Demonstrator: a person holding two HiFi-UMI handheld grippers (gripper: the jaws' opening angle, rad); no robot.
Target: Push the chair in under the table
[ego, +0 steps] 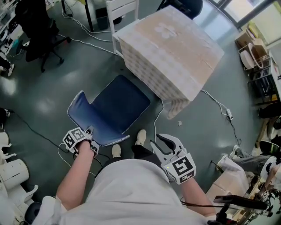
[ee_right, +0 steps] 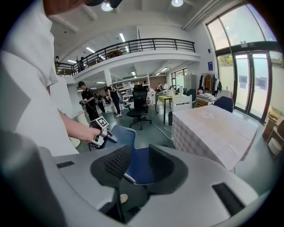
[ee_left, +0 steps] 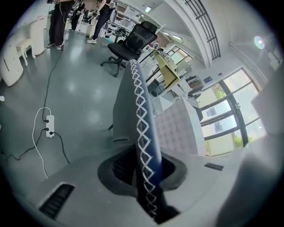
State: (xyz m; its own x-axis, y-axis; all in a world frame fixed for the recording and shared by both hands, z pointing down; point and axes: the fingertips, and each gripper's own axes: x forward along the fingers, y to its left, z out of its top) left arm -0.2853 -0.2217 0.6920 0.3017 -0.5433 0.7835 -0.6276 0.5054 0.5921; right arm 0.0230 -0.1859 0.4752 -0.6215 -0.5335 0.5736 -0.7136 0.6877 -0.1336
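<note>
A blue chair (ego: 115, 109) with white stitched edging stands on the grey floor, its seat toward the table (ego: 175, 48), which is draped in a beige patterned cloth. My left gripper (ego: 89, 132) is shut on the edge of the chair's backrest (ee_left: 143, 133), and the stitched rim runs up between its pads. My right gripper (ego: 156, 140) hangs open beside the chair's near right corner, apart from it, with nothing between its fingers. In the right gripper view the blue seat (ee_right: 138, 166) shows beyond the open jaws, with the left gripper (ee_right: 101, 133) at the backrest.
A white chair (ego: 122, 9) stands behind the table, and a black office chair (ego: 41, 33) is at far left. Cables (ego: 217, 103) and a power strip (ee_left: 49, 125) lie on the floor. My shoes (ego: 140, 137) are just behind the blue chair. White moulded parts (ego: 11, 173) sit at left.
</note>
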